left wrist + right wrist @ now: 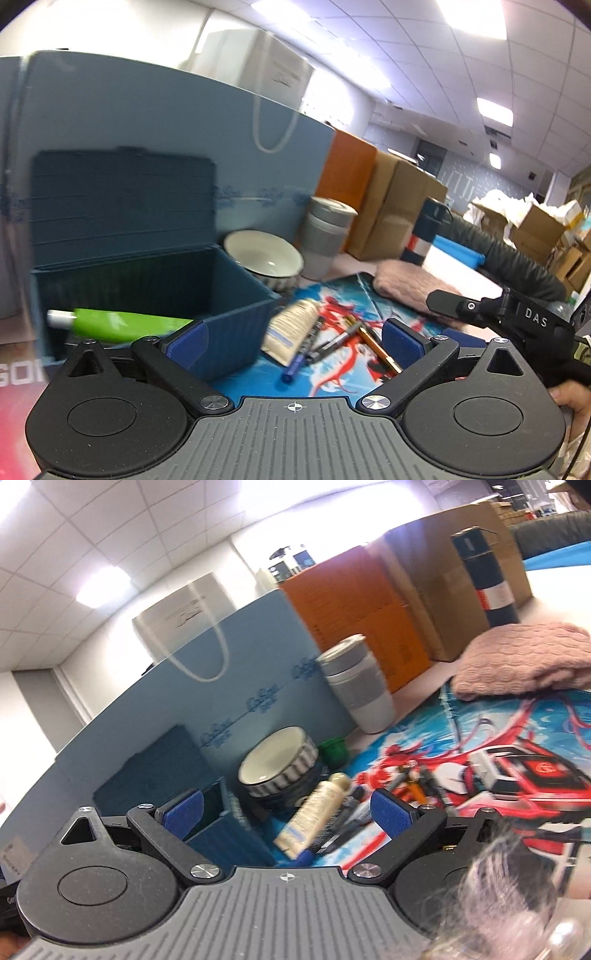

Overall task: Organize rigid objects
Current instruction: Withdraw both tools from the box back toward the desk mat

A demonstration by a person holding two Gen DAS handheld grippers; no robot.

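Observation:
An open dark blue storage box [236,325] stands at the left on a printed mat [332,295], its lid up. A green tube [122,323] lies at its left side. A beige tube [291,328] and several pens [332,343] lie on the mat right of the box. My left gripper [293,345] is open and empty, just above the box corner and the pens. My right gripper [288,812] is open and empty, with the beige tube [317,808] and pens [351,823] between its fingers' line of sight. The box [229,830] sits to its left.
A white bowl [264,258] and grey cup [325,236] stand behind the pens. A pink cloth [524,657], a dark blue flask [487,572], cardboard boxes [395,210] and a blue partition [147,118] ring the mat. A small green cup [334,753] sits by the bowl [277,764].

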